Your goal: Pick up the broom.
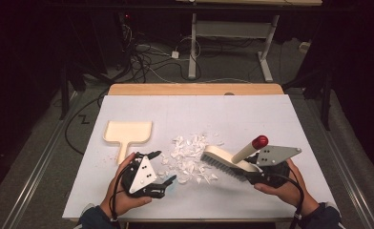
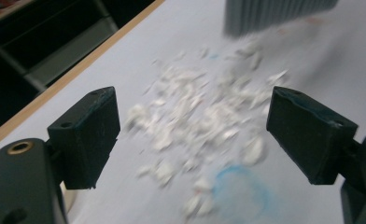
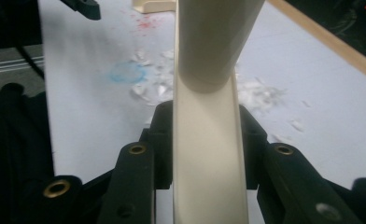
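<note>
- Sweeping looks like the job in hand: the right claw (image 1: 252, 175) is clamped tight on the cream plastic hand brush with grey bristles and a red-tipped handle (image 1: 228, 162), its 2 jaws pressing on either side of the brush's cream back in the right gripper view.
- Left claw (image 1: 162, 168) stands wide apart with nothing between its jaws; it holds nothing.
- Scattered white paper scraps (image 1: 187, 157) lie between the 2 claws, just ahead of the left one and touching the bristles on the right one's far side.
- Cream plastic dustpan (image 1: 127, 133) lies flat beyond the left claw, near it but apart, its handle pointing back toward that hand.
- Risk 1: a brisk stroke could fling light scraps across the white tabletop sheet (image 1: 280, 124), since no pan backs the pile.
- Risk 2: the left claw, reaching for the pan handle, could nudge the pan away or drag through the scraps.
- Risk 3: the brush could twist in the grip under sideways pressure.
</note>
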